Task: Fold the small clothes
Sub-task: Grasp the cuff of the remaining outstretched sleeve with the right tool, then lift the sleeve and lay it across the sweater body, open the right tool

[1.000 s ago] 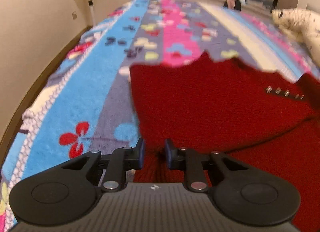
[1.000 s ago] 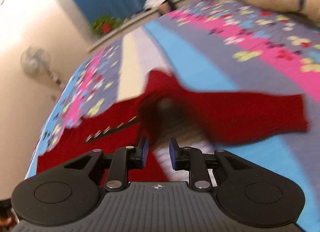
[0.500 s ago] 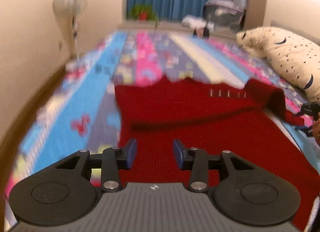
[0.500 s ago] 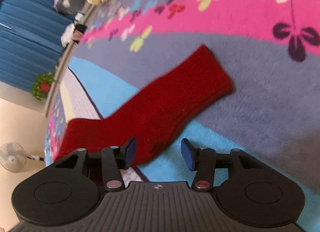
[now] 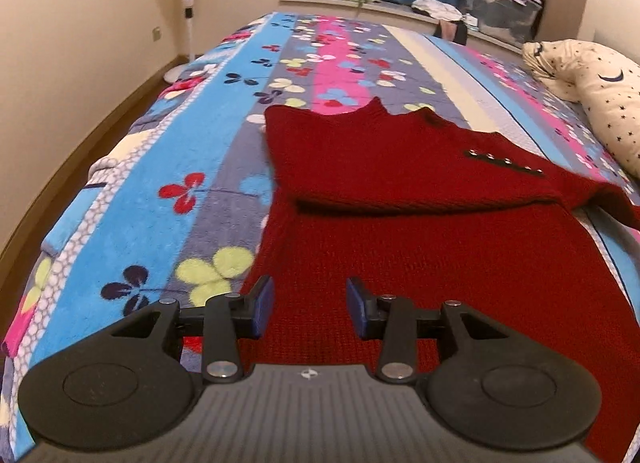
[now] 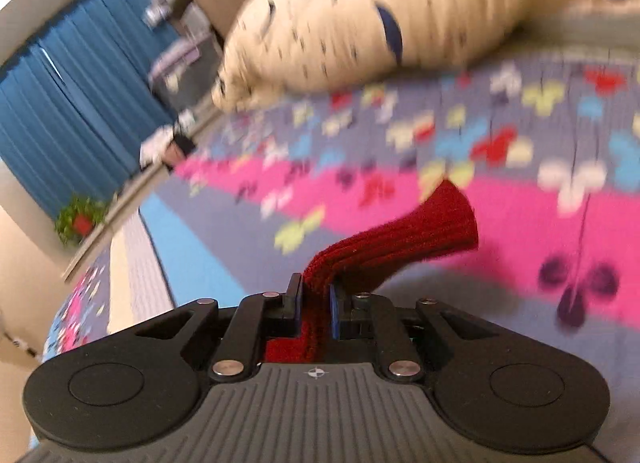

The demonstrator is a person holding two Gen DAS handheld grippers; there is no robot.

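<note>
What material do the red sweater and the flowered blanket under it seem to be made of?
The red sweater looks like knitted yarn, probably wool or acrylic: rows of stitches show, and ribbing shows on the cuff held in the right gripper. The blanket looks like soft matte fleece or plush, probably synthetic: its surface is fuzzy.

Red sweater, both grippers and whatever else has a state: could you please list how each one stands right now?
Red sweater: spread on the bed, left sleeve folded across the chest.
Right sleeve cuff: lifted off the blanket, pinched.
Left gripper: open, empty, above the sweater's lower part.
Right gripper: shut on the sleeve.
Blanket: spread flat under the sweater.
Pillow: lying at the bed's right edge.
</note>
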